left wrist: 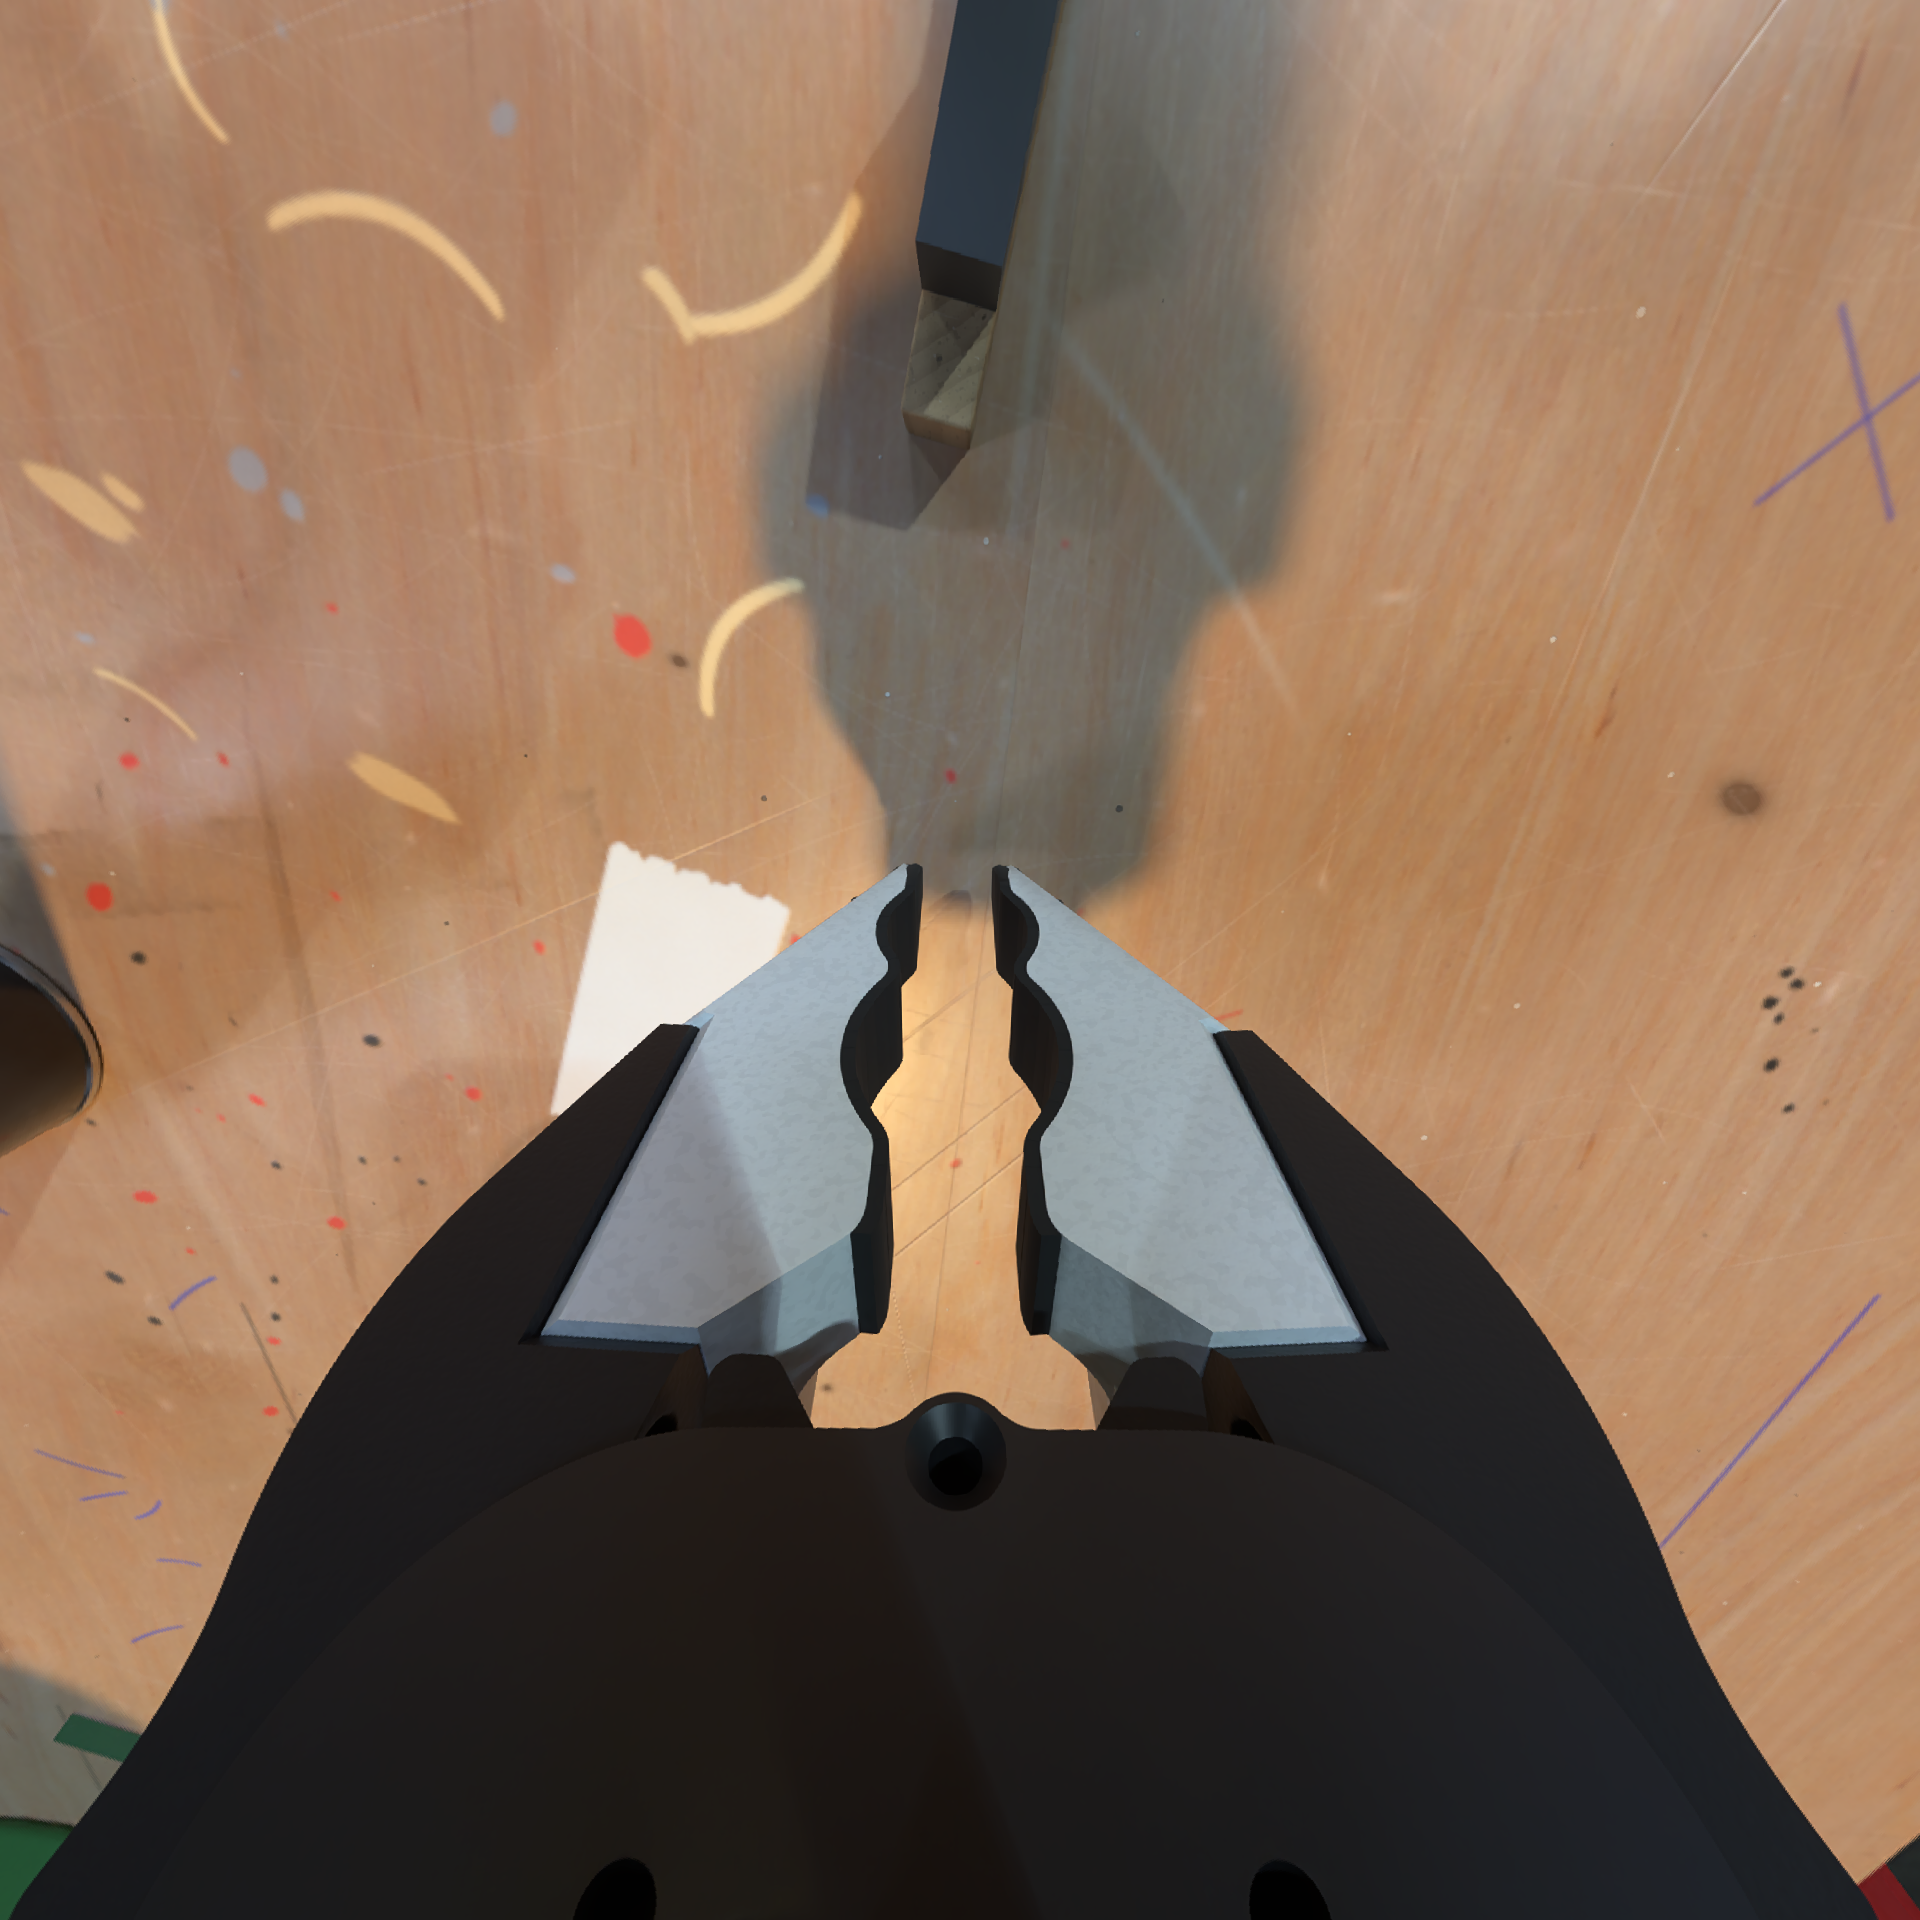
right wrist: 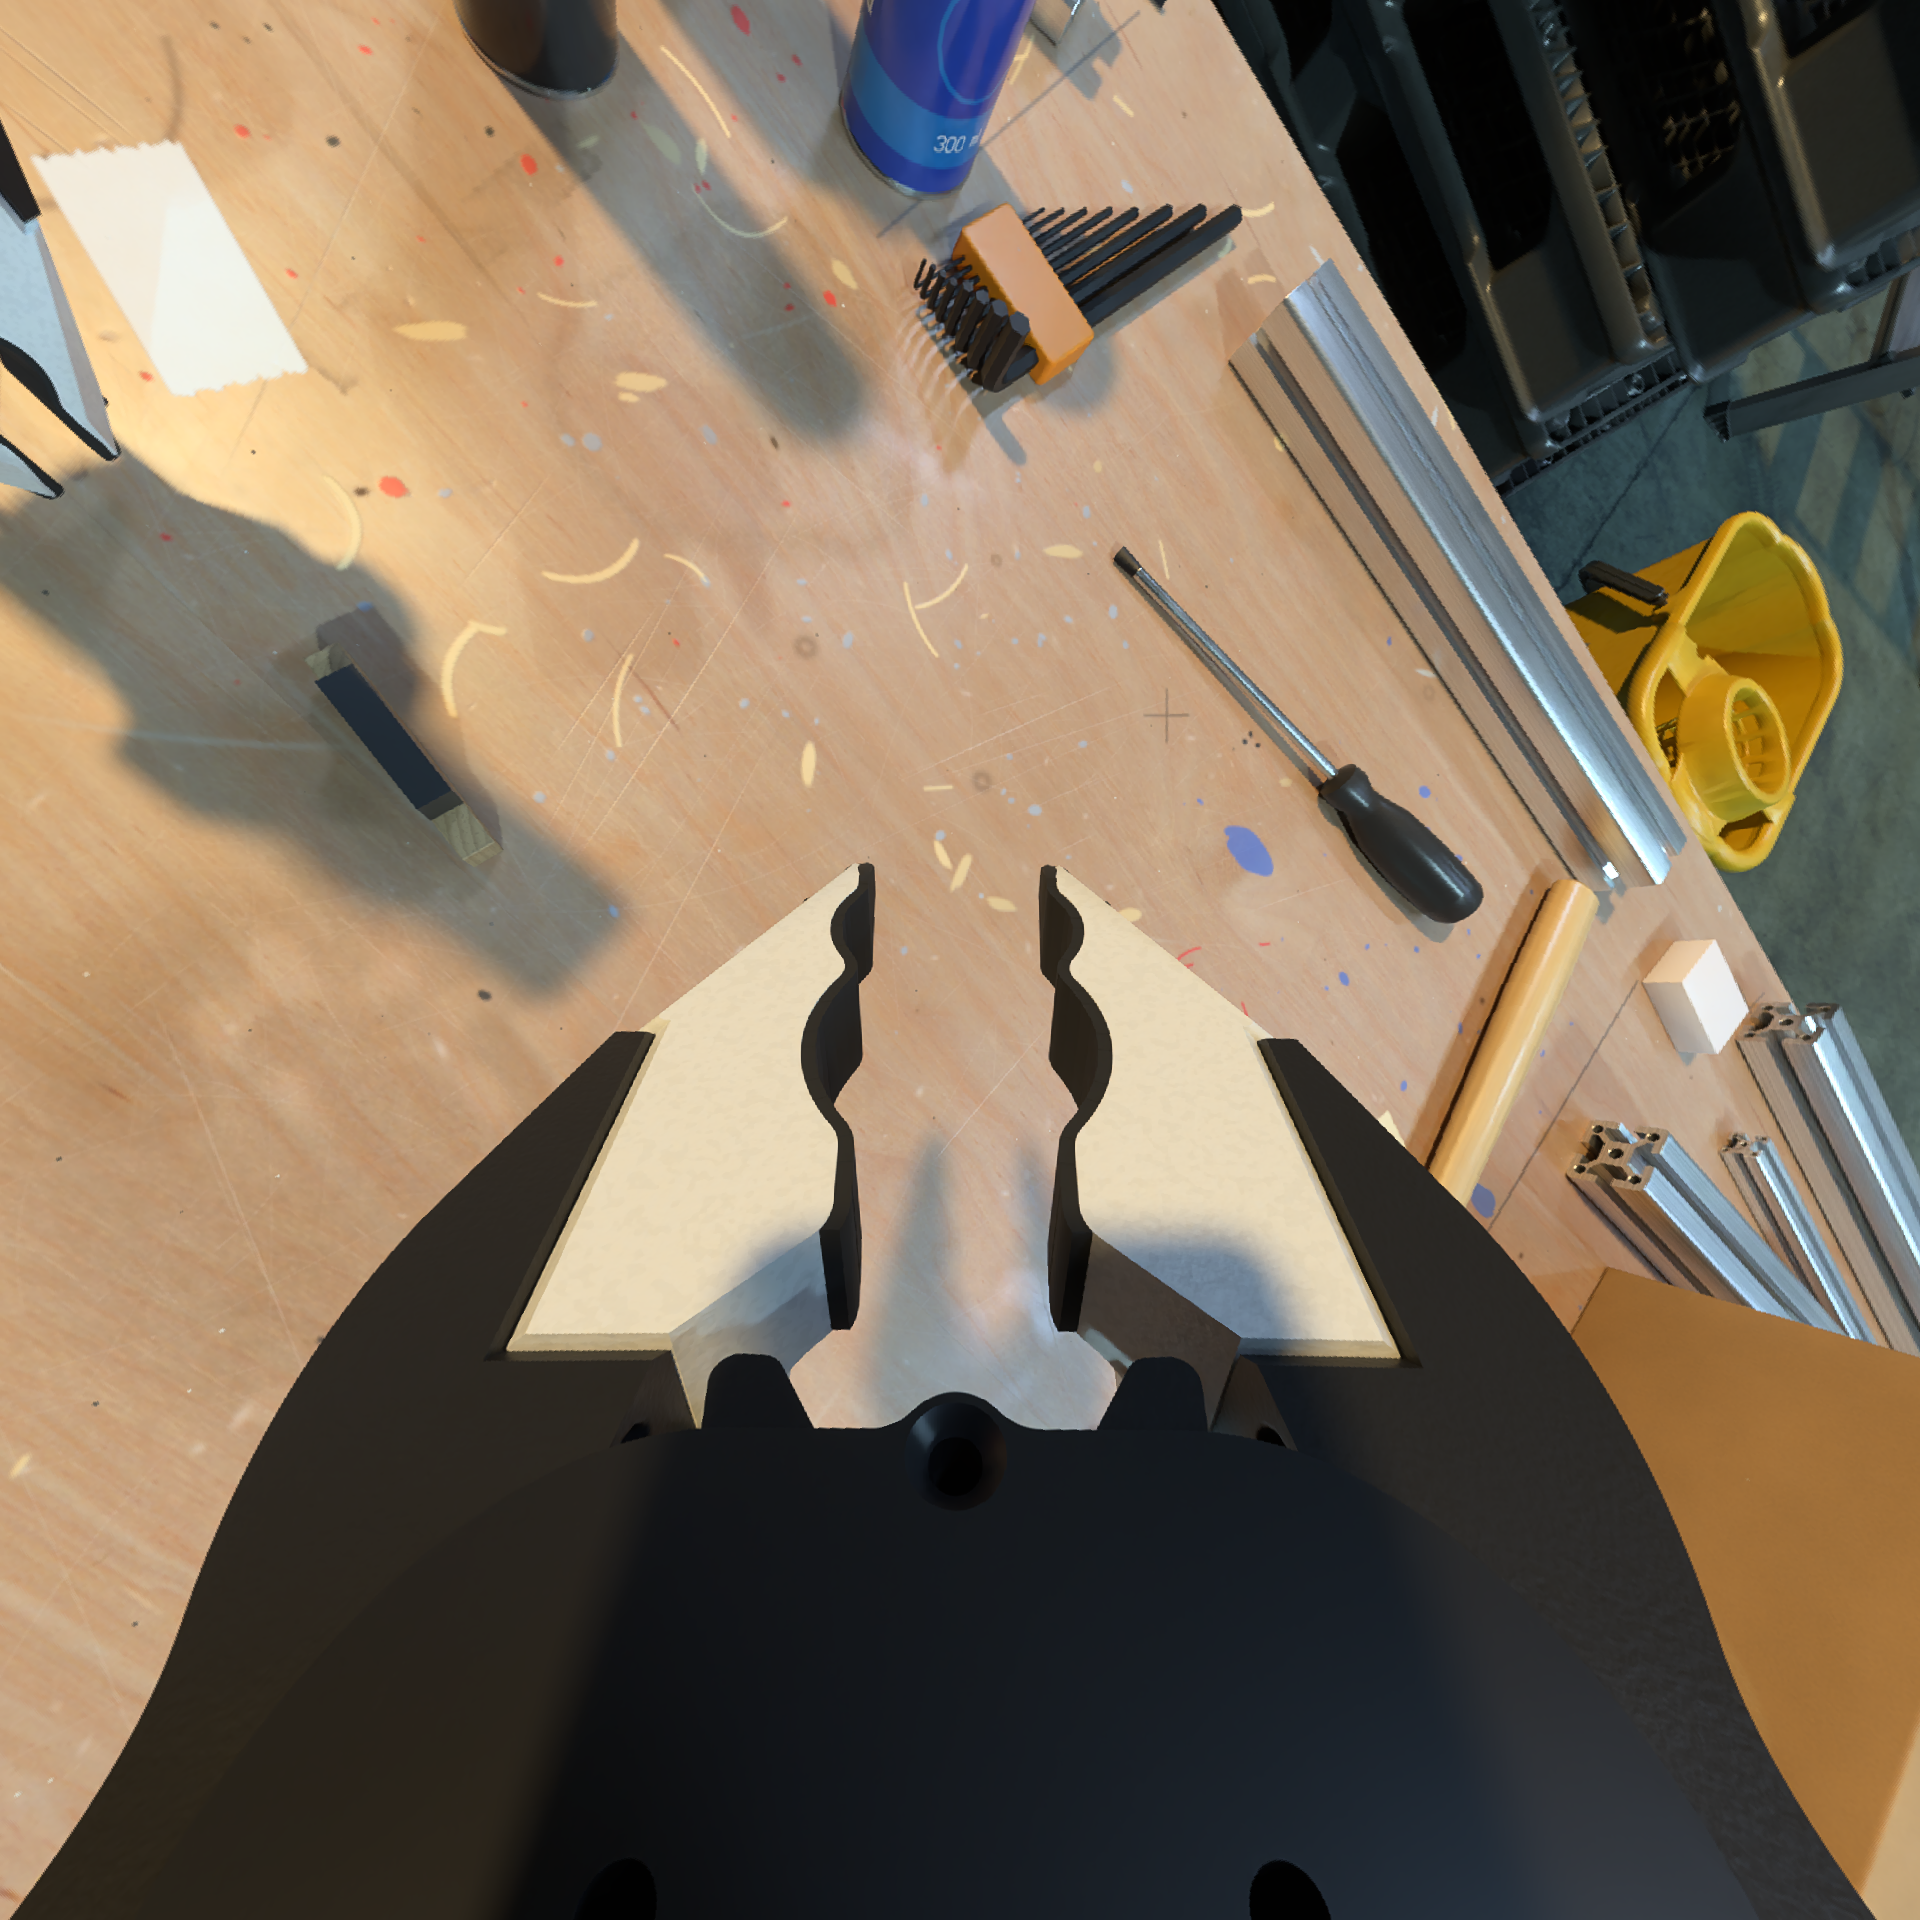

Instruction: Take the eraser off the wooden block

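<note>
A long dark eraser (left wrist: 977, 125) lies along the top of a narrow wooden block (left wrist: 948, 369), whose pale end sticks out from under it. Both stand on the workbench ahead of my left gripper (left wrist: 956, 883), in its shadow. The left gripper is empty, its jaws a narrow gap apart, well short of the block. In the right wrist view the eraser (right wrist: 384, 738) and block (right wrist: 468, 829) lie to the far left. My right gripper (right wrist: 956, 883) is open and empty above the bench. The left gripper's fingers (right wrist: 42, 343) show at that view's left edge.
A white paper slip (right wrist: 171, 260) and a dark cylinder (right wrist: 540, 42) lie beyond the block. A blue can (right wrist: 925, 94), hex key set (right wrist: 1049, 291), screwdriver (right wrist: 1320, 758), metal rail (right wrist: 1455, 582), wooden dowel (right wrist: 1507, 1039) and cardboard box (right wrist: 1766, 1507) line the right side near the bench edge.
</note>
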